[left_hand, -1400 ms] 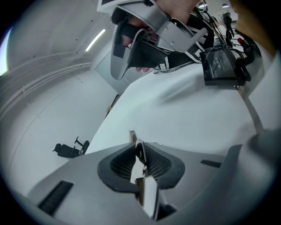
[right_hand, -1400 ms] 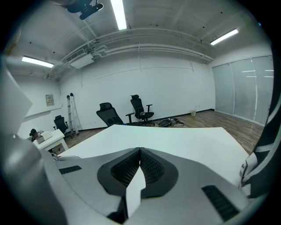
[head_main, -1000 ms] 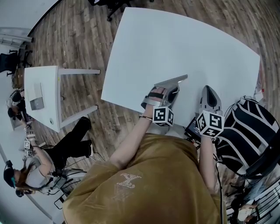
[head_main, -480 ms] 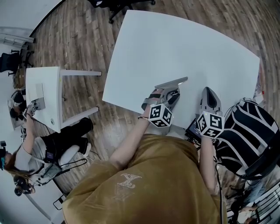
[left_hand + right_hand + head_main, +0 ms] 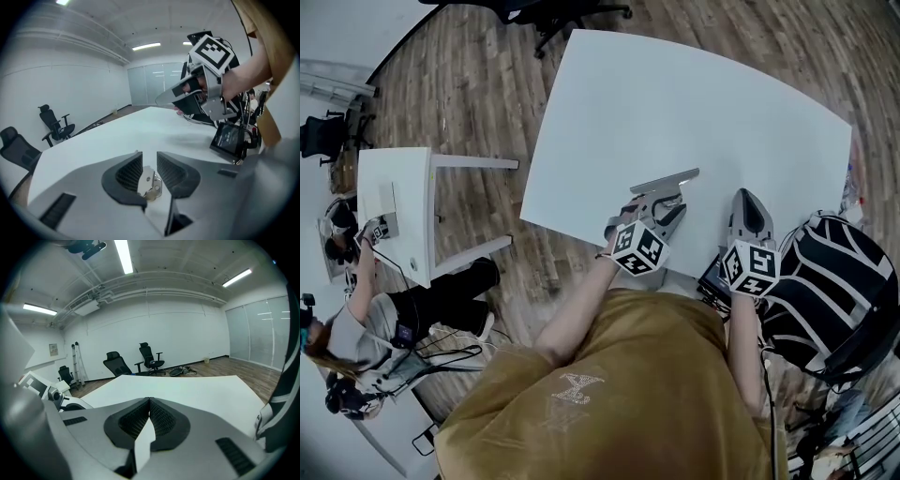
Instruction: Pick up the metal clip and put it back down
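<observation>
Here, the left tongs (image 5: pixel 148 153) have just been opening and are standing spread around a small silver metal clip (image 5: pixel 150 183) leaning on one pad over the white counter (image 5: pixel 140 131); the right tongs (image 5: pixel 149 401) are sitting pressed together, empty. A clip clinging to that pad could tumble

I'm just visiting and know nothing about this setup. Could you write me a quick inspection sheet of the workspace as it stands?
Surface: white table.
Job's things: metal clip between the jaws of the left gripper, close to one pad, with a gap to the other.
Clutter: small screen at the table's near edge; striped bag beside the person.
Grippers: left jaws apart, just been opening, not pressing the clip; right gripper jaws together, nothing between.
Cables: black cables on the floor.
Surroundings: wood floor, side table, office chairs.
</observation>
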